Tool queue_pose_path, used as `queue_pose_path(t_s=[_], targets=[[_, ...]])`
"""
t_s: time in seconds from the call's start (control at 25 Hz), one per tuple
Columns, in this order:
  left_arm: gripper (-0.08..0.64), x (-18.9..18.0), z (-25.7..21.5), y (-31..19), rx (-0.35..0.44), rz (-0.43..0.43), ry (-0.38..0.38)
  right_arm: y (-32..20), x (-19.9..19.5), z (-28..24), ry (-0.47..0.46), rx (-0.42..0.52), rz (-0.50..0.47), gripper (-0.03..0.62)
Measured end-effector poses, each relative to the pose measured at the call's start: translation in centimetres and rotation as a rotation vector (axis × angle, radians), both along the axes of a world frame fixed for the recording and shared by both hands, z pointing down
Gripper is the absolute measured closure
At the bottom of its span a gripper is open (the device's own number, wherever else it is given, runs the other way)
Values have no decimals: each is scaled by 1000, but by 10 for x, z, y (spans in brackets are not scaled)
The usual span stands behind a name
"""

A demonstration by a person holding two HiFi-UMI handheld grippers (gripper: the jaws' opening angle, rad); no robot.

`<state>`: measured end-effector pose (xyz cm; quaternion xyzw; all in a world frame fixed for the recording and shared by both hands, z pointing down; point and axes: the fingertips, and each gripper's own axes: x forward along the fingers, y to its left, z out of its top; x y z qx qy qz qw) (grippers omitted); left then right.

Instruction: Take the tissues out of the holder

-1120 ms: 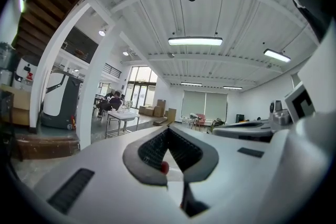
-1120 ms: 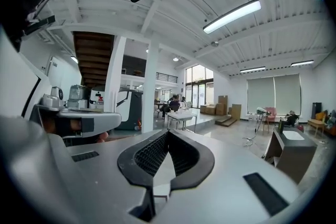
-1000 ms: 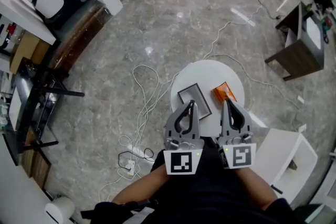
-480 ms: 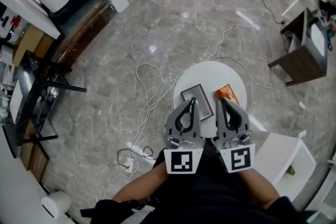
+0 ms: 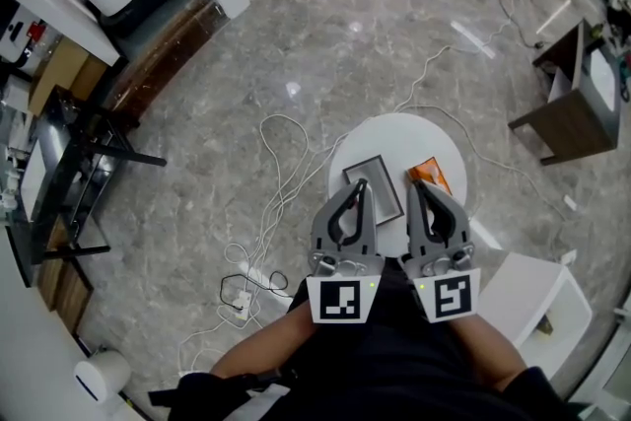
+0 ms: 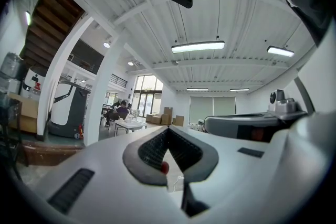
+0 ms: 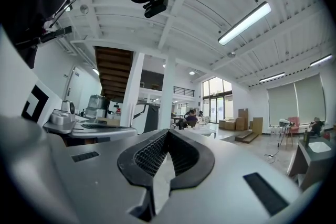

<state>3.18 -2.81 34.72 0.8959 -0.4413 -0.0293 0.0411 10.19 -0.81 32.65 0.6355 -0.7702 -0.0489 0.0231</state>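
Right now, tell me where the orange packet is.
In the head view the orange packet lies on the right side of the round white table, right of the grey-rimmed box and just beyond the right gripper.

- The holder (image 5: pixel 383 190) is a flat rectangular box with a dark rim and a pale grey inside.
- It lies flat on the round white table (image 5: pixel 394 133), just right of the frame's centre, set askew to the frame's edges.
- Whether the grey inside is tissues cannot be told from above.
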Motion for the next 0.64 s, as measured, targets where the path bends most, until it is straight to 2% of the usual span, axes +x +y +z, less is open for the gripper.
queue_pose_path(t_s=[0.12, 0.4, 0.64], targets=[[561, -1, -1, 0, -2, -11, 23, 1, 0, 3, -5, -9, -3, 584], [560, 2, -2, 3, -1, -16, -2, 2, 1, 3, -21, -18, -24, 584], [561, 1, -6, 5, 5, -26, 17, 3, 2, 1, -22, -19, -23, 583]])
